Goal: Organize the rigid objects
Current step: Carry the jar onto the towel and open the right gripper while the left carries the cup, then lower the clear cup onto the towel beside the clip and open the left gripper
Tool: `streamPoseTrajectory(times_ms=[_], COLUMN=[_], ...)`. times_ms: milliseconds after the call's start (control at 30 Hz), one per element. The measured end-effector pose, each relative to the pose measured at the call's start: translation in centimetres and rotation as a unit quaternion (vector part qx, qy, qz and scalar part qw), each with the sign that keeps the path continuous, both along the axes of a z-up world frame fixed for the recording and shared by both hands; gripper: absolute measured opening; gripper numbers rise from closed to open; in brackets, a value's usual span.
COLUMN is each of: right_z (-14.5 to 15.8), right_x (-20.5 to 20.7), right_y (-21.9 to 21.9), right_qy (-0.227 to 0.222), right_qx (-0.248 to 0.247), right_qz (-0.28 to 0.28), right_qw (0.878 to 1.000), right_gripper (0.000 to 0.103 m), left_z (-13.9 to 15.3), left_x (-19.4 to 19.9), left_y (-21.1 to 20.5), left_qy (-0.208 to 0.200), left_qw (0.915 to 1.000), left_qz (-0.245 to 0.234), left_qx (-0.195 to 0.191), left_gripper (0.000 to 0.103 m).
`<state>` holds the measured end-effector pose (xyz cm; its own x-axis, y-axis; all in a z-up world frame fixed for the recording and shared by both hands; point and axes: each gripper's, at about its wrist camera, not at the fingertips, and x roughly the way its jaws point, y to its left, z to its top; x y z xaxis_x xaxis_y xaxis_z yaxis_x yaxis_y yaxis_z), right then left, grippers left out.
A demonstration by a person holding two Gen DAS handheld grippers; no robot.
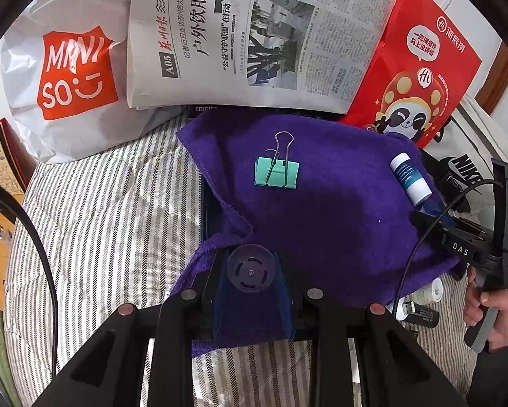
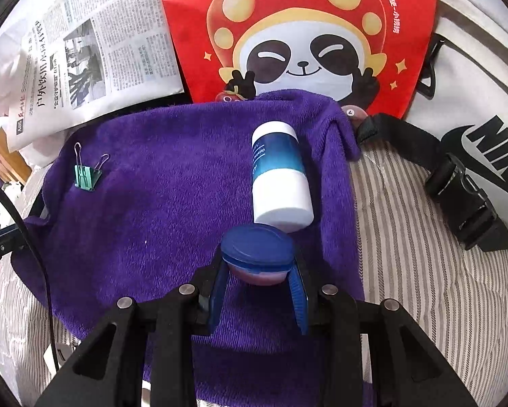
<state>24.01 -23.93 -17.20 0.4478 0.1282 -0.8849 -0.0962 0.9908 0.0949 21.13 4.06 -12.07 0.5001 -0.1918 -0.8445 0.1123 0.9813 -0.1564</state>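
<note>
Right wrist view is showing the right gripper (image 2: 258, 273) clenching a small blue-lidded jar (image 2: 257, 249) between its blue fingers (image 2: 298, 291), just above the purple towel (image 2: 159, 210). A white and blue bottle (image 2: 279, 178) is lying on the towel, just beyond the jar. Over on the left, the left gripper (image 1: 252, 273) is pinching a clear plastic disc (image 1: 251, 268), while a green binder clip (image 1: 277, 171) is resting mid-towel, well apart from the bottle.

Green binder clip (image 1: 276, 172) and white-blue bottle (image 2: 279, 178) lying on purple towel (image 1: 321, 210).
</note>
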Motion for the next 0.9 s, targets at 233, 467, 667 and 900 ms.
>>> streamPoseTrajectory(times_ms=[233, 467, 667, 900], right_z=[-0.3, 0.0, 1.2, 3.0], right_x=[-0.1, -0.9, -2.0, -4.4], right_y=[0.5, 1.2, 0.1, -1.1], right_qy=[-0.009, 0.002, 0.007, -0.001], right_qx=[-0.015, -0.016, 0.009, 0.024], right_qz=[0.023, 0.039, 0.031, 0.015], right_qw=[1.0, 0.999, 0.999, 1.0], right_gripper=[0.036, 0.05, 0.056, 0.064], left_z=[-0.8, -0.6, -0.5, -1.3], left_x=[0.2, 0.8, 2.0, 4.7], left_y=[-0.4, -0.9, -1.2, -2.5], left_qy=[0.01, 0.004, -0.004, -0.01], left_qw=[0.9999, 0.9998, 0.9995, 0.9996], left_qz=[-0.004, -0.015, -0.019, -0.017], left_qx=[0.001, -0.009, -0.025, -0.021], left_gripper=[0.026, 0.026, 0.026, 0.026])
